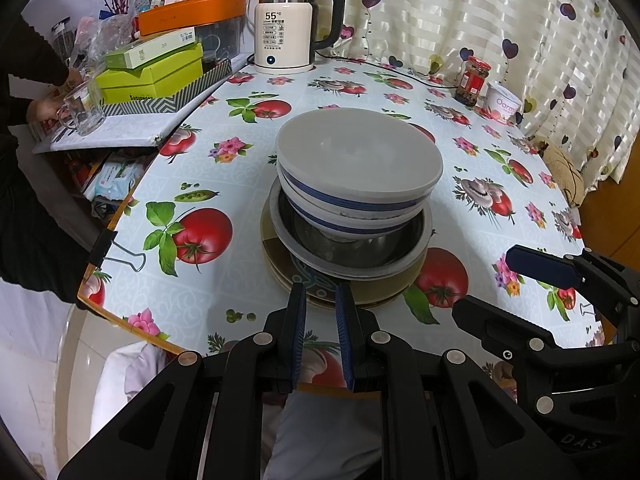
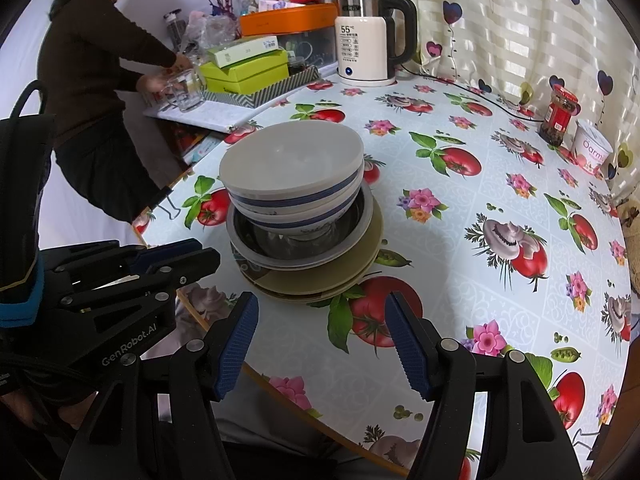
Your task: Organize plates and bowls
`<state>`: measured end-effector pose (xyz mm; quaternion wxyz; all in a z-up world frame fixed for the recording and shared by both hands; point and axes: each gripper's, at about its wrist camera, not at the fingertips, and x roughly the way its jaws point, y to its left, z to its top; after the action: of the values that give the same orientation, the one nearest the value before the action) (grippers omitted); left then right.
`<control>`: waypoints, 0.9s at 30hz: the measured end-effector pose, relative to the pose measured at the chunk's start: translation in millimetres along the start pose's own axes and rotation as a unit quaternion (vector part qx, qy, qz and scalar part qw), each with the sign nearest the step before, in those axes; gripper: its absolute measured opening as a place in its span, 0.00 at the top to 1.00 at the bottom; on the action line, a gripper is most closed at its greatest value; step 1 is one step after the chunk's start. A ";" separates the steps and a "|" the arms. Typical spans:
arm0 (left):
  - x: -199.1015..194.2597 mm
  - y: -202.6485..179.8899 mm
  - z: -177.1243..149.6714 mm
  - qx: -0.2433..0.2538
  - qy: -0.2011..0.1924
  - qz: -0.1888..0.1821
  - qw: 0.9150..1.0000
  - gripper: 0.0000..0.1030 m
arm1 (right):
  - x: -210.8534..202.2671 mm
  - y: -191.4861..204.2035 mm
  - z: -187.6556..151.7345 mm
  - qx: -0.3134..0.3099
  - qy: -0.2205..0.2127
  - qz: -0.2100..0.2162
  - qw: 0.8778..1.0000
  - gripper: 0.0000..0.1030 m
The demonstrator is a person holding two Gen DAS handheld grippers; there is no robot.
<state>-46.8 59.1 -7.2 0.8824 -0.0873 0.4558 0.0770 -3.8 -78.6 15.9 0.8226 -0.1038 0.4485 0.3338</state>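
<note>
One stack stands mid-table: white bowls with blue bands nested on top, in a steel bowl, on beige plates. My left gripper sits just in front of the plates' near rim, fingers a small gap apart, holding nothing. My right gripper is open wide and empty, a short way in front of the stack; it also shows at the right of the left wrist view. The left gripper shows at the left of the right wrist view.
The table has a fruit-print cover. An electric kettle stands at the back, a red-lidded jar and a white cup at the back right. A person handles a glass jug at a cluttered side shelf.
</note>
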 end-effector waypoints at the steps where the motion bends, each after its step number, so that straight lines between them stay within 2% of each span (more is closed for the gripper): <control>1: 0.1 0.0 0.0 0.000 0.000 0.000 1.000 0.85 | 0.1 0.0 -0.1 0.000 0.000 0.000 1.000 0.35; 27: 5.1 -0.7 0.7 0.001 0.009 -0.003 1.000 0.85 | 2.3 5.3 0.6 -0.003 0.004 0.001 1.000 0.35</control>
<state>-43.2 58.8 -10.9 0.8784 -0.0889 0.4638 0.0731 -5.9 -73.3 15.0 0.8202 -0.1069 0.4510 0.3353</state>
